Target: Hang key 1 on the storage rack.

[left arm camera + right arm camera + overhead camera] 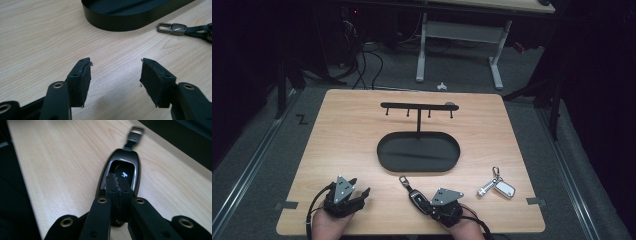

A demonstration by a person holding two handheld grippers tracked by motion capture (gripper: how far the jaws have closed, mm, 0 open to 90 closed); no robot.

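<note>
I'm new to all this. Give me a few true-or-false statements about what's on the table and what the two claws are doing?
1. The left claw is open over bare wood. True.
2. The right claw sits on the black car key. True; its jaws are together.
3. The silver car key hangs on the key rack. False; it lies on the table, right of the tray.
4. The black car key lies in the tray. False; it lies on the table in front of it.

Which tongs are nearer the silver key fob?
Right. The right tongs sit just left of the silver fob; the left tongs are far across the table.
</note>
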